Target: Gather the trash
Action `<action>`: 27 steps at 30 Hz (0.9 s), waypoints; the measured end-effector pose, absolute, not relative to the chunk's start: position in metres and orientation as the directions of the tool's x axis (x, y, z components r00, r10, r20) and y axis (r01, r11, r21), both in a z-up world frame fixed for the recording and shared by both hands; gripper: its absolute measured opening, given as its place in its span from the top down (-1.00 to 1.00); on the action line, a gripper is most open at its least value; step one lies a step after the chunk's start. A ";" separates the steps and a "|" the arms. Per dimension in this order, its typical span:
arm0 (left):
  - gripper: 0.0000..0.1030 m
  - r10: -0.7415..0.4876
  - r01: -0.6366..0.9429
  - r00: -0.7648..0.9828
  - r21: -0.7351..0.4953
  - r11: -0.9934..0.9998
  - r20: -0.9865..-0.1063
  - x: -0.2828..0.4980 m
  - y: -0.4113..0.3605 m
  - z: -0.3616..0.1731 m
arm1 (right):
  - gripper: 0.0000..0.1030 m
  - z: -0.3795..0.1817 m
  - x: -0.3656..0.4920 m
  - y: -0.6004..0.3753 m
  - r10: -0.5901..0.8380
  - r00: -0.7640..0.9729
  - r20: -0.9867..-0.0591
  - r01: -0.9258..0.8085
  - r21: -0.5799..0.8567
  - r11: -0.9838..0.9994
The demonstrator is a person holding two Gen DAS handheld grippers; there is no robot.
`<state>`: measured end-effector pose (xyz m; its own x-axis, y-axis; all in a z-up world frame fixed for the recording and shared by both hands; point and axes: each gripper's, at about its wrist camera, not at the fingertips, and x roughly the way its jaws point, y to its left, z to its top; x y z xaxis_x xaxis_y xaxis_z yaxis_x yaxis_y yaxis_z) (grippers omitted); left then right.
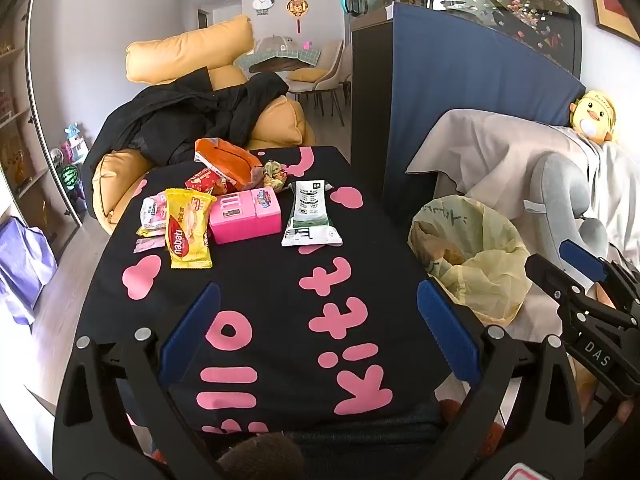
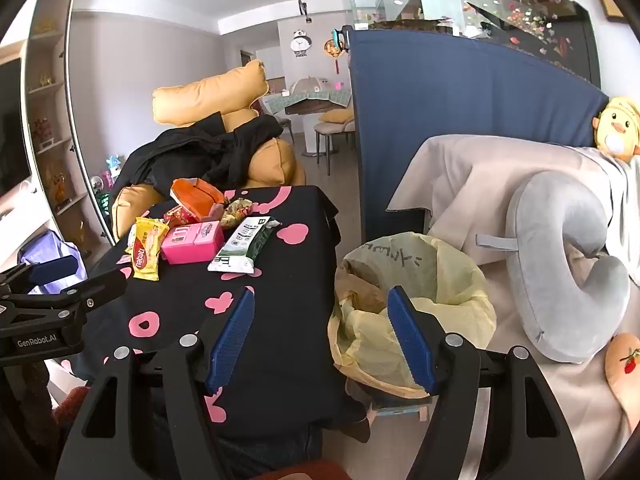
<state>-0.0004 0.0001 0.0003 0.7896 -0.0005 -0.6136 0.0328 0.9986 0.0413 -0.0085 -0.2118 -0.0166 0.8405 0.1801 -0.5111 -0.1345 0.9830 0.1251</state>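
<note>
Scattered at the far end of the table (image 1: 256,312): a crinkly yellow wafer wrapper (image 1: 188,234), a flat white-and-green packet (image 1: 311,214), a torn orange bag (image 1: 226,160), a crumpled ball of foil wrapper (image 1: 275,174), all around a glossy pink box (image 1: 245,216). To the right, beside the table, a bin (image 2: 412,312) lined with thin yellow plastic. Left gripper (image 1: 318,330) spread wide over the black cloth with pink lettering, holding nothing. Right gripper (image 2: 322,340) also parted wide, empty, straddling table edge and bin rim. Further right, a grey neck pillow (image 2: 560,264) on beige fabric.
</note>
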 end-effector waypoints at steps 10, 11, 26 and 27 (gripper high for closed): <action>-0.83 -0.001 0.033 0.788 0.041 0.999 -0.615 0.000 0.000 0.000 | -0.28 -0.016 -0.009 -0.212 0.177 0.841 -0.512 -0.133 0.121 0.984; -0.83 -0.001 0.033 0.788 0.041 0.999 -0.616 0.000 0.000 0.000 | -0.28 -0.016 -0.008 -0.213 0.179 0.840 -0.512 -0.134 0.124 0.983; -0.83 -0.001 0.033 0.788 0.040 0.999 -0.615 0.000 0.000 0.000 | -0.27 -0.017 -0.009 -0.211 0.181 0.839 -0.514 -0.135 0.126 0.983; -0.83 -0.001 0.033 0.788 0.040 0.999 -0.615 0.000 0.000 0.000 | -0.27 -0.017 -0.009 -0.211 0.182 0.839 -0.513 -0.135 0.127 0.983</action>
<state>-0.0005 -0.0003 0.0001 0.7882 -0.0012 -0.6154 0.0328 0.9987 0.0400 -0.0088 -0.2113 -0.0167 0.8386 0.1818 -0.5135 -0.1353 0.9826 0.1270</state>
